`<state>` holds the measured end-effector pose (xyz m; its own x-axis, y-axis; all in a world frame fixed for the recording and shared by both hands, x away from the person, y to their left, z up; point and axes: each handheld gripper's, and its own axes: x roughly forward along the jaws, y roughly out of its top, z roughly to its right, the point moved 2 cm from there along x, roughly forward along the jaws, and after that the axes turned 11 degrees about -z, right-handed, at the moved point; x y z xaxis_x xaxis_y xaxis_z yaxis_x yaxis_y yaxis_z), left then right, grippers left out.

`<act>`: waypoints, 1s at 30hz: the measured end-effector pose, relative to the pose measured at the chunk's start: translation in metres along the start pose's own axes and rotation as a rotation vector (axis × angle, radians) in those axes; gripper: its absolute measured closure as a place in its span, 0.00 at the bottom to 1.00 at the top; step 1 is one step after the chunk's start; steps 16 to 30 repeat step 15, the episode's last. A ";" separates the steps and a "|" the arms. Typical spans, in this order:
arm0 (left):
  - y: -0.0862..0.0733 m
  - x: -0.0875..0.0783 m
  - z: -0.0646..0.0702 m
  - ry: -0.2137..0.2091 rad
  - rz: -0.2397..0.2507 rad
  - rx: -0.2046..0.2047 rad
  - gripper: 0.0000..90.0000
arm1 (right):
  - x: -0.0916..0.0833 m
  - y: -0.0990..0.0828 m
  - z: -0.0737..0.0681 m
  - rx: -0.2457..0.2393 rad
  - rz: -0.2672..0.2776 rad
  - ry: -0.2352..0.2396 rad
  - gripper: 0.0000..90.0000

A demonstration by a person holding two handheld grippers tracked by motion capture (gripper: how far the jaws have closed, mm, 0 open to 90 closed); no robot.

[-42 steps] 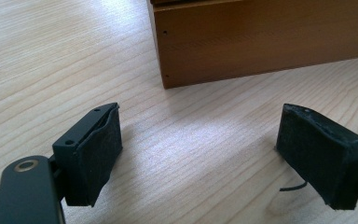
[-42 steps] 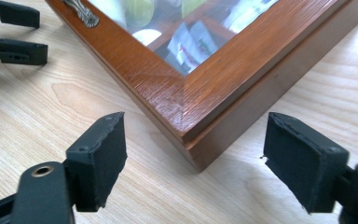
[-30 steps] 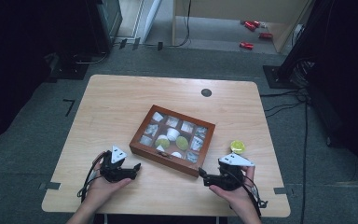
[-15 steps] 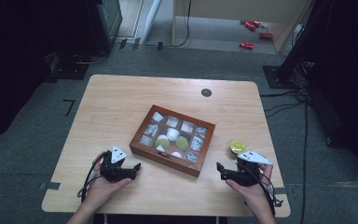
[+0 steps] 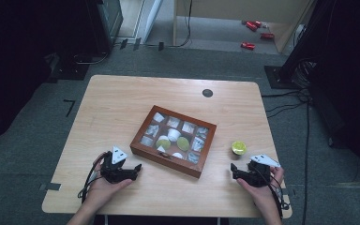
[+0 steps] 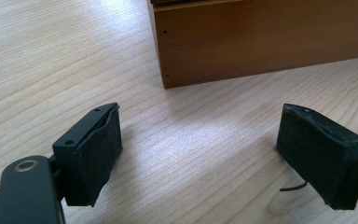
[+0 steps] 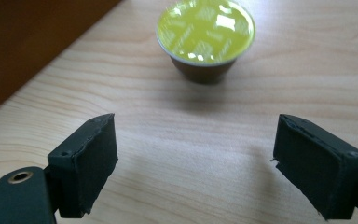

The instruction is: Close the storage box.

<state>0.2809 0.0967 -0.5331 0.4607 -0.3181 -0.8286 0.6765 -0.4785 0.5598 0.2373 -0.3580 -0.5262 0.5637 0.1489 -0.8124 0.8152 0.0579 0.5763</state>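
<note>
Dim room, lit tabletop, soft focus throughout

The high view is dark around the table [image 5: 122, 108], with black corners and mild grain. Around the capsule [image 7: 206, 35], the right gripper view is slightly blurred; glare spots sit on its green lid and a soft shadow lies below it.

A small capsule [image 7: 205, 35] with a shiny yellow-green foil lid and dark tapered body stands upright, lid up, on the bench [image 7: 205, 154], just right of the wooden box [image 5: 173, 139].

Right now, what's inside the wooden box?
The wooden box holds clear-wrapped packets, a white capsule and green capsules. Whatever lies beneath them is covered.
</note>
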 end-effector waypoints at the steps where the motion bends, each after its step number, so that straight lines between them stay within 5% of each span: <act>1: 0.000 0.000 0.000 0.000 0.001 0.000 0.17 | 0.002 -0.001 0.000 0.002 -0.008 -0.010 0.15; 5: 0.000 0.000 0.000 0.003 0.001 -0.003 0.17 | 0.010 -0.006 -0.004 -0.030 -0.004 -0.055 0.15; 9: 0.000 0.000 0.000 0.005 0.001 -0.006 0.17 | 0.012 -0.006 -0.006 -0.011 0.018 -0.067 0.15; 30: -0.001 0.000 0.000 0.005 0.001 -0.006 0.17 | 0.012 -0.006 -0.005 -0.019 0.018 -0.063 0.14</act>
